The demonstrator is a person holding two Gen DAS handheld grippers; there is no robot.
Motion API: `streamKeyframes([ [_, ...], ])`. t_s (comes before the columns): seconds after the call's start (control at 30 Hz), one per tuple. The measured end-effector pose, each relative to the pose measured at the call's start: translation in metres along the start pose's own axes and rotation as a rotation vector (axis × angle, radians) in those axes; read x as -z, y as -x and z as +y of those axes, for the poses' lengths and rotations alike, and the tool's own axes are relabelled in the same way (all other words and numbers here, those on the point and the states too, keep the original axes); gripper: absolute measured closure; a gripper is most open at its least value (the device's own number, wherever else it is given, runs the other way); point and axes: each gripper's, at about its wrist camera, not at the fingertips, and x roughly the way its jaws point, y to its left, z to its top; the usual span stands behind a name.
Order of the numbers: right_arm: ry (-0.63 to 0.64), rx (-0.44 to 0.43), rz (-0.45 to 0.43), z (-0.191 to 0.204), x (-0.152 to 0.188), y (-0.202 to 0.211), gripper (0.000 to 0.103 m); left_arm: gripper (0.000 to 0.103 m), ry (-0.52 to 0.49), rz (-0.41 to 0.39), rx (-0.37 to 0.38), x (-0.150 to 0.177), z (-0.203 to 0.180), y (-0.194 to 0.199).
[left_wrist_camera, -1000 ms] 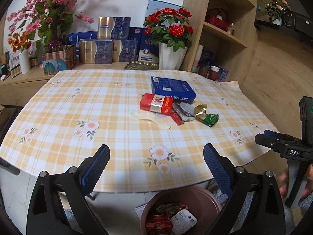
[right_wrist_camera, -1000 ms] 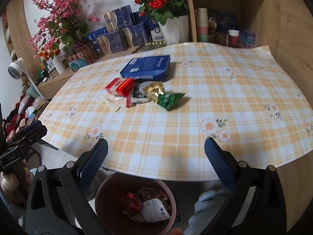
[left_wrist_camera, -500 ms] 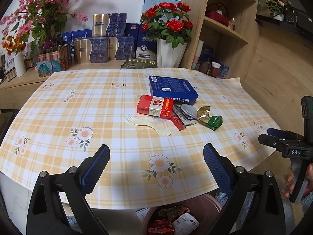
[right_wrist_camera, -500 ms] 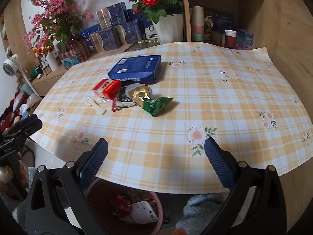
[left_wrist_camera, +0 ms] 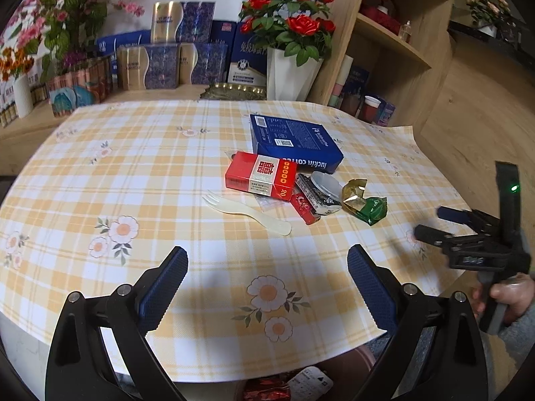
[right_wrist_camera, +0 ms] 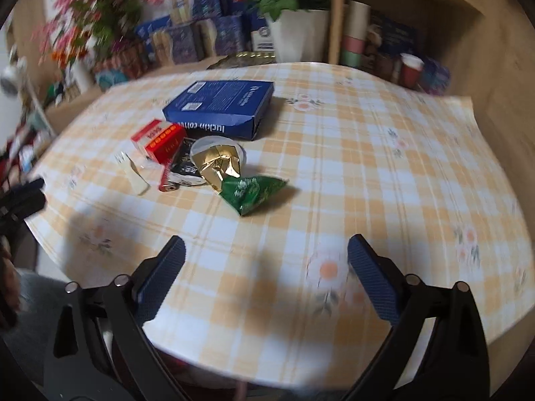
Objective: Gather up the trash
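A pile of trash lies mid-table: a blue coffee box [left_wrist_camera: 294, 143] [right_wrist_camera: 222, 107], a red cigarette pack [left_wrist_camera: 260, 175] [right_wrist_camera: 160, 140], a pale plastic fork [left_wrist_camera: 247, 212], a black sachet [left_wrist_camera: 316, 193], a small red wrapper [left_wrist_camera: 302, 207] and a green-and-gold wrapper [left_wrist_camera: 366, 205] [right_wrist_camera: 249, 190]. My left gripper [left_wrist_camera: 267, 257] is open over the near cloth, short of the fork, with nothing between its fingers. My right gripper [right_wrist_camera: 266, 247] hovers in front of the green wrapper, its jaws closing slightly with nothing between them. It also shows in the left wrist view [left_wrist_camera: 434, 222].
A brown bin [left_wrist_camera: 351, 359] with wrappers in it sits below the table's near edge. The checked tablecloth [left_wrist_camera: 133, 183] covers the table. Flower vases, gift boxes and a wooden shelf [left_wrist_camera: 391, 43] line the far side. A hand [left_wrist_camera: 508, 295] holds the right gripper's handle.
Both grippers have moved forward over the table toward the pile and dipped a little. The bin has slid almost out of both views. The right view has rolled and blurred.
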Motion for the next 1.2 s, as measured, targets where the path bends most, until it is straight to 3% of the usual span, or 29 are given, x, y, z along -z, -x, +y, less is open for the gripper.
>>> streamKeyframes([
  [0.03, 0.023, -0.001, 0.009, 0.001, -0.004, -0.007, 0.022, 0.009, 0.017, 0.012, 0.006, -0.003, 0.002, -0.006],
  [0.17, 0.127, -0.009, 0.032, 0.012, -0.027, -0.038, 0.023, 0.009, 0.041, 0.038, 0.020, -0.015, 0.005, -0.023],
  [0.37, 0.217, -0.043, 0.071, 0.027, -0.045, -0.066, 0.027, 0.009, 0.003, 0.083, 0.041, -0.039, 0.004, -0.058],
  [0.47, 0.229, -0.085, 0.107, 0.029, -0.048, -0.077, 0.045, 0.009, -0.035, 0.112, 0.056, -0.053, 0.003, -0.081],
  [0.5, 0.231, -0.097, 0.117, 0.030, -0.048, -0.079, 0.064, 0.008, -0.045, 0.124, 0.050, -0.059, 0.004, -0.091],
  [0.53, 0.227, -0.106, 0.125, 0.029, -0.047, -0.079, 0.073, 0.008, -0.049, 0.132, 0.047, -0.062, 0.004, -0.098],
  [0.83, 0.016, -0.141, 0.051, -0.002, -0.041, -0.055, 0.077, 0.008, -0.098, 0.208, 0.031, -0.086, 0.002, -0.150],
  [1.03, -0.043, -0.138, 0.038, -0.013, -0.035, -0.050, 0.077, 0.008, -0.162, 0.224, -0.024, -0.086, -0.003, -0.165],
  [1.1, -0.056, -0.134, 0.038, -0.014, -0.033, -0.047, 0.077, 0.014, -0.195, 0.222, -0.047, -0.086, -0.004, -0.166],
  [1.2, -0.070, -0.132, 0.021, -0.015, -0.033, -0.039, 0.078, 0.014, -0.227, 0.223, -0.052, -0.086, -0.005, -0.167],
])
